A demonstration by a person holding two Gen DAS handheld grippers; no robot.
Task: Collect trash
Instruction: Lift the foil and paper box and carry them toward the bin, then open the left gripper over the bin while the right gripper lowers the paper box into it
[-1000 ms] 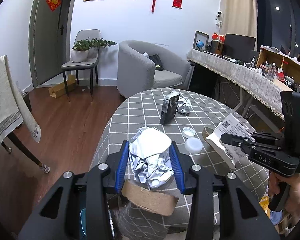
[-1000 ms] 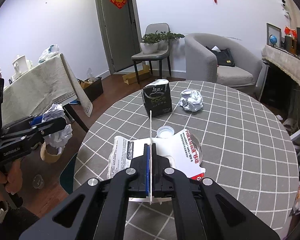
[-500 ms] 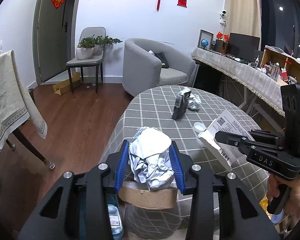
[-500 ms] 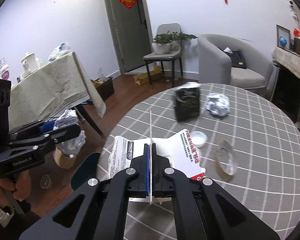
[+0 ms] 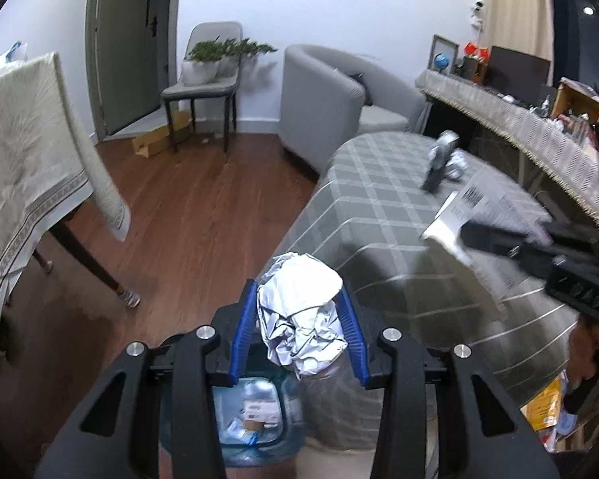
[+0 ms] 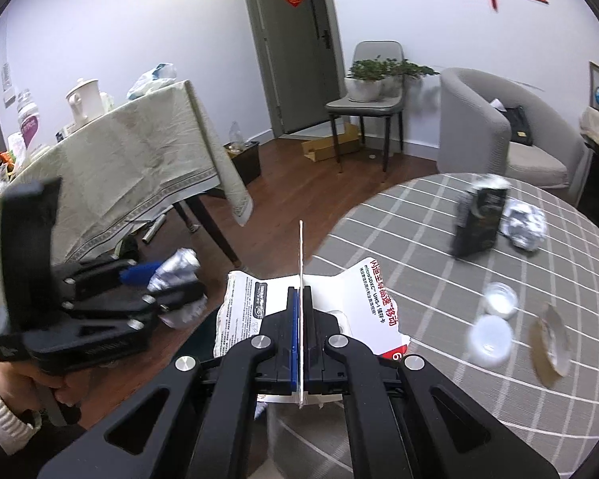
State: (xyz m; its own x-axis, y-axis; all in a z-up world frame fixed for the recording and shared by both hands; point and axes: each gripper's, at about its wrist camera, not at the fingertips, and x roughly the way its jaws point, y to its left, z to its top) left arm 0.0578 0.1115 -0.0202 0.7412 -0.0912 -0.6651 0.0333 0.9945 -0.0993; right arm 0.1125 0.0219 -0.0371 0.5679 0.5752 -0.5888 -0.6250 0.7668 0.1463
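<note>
Crumpled foil ball (image 5: pixel 301 311) clamped between left gripper (image 5: pixel 299 319) pads | blue bin (image 5: pixel 243 411) lies just below and slightly left of the jaws, beside the checked round table (image 5: pixel 383 199) | right gripper (image 6: pixel 299 343) pinched flat on torn card packaging (image 6: pixel 363 291), farther from the bin.

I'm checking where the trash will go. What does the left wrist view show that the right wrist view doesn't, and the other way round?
Only the left wrist view shows the blue bin, already holding rubbish, on the floor below the left gripper.

Only the right wrist view shows the two clear lids, the tape roll and the teapot on the side table.

Both show the crumpled foil ball clamped in the left gripper, the torn packaging card pinched in the right gripper, the black carton and the checked table.
</note>
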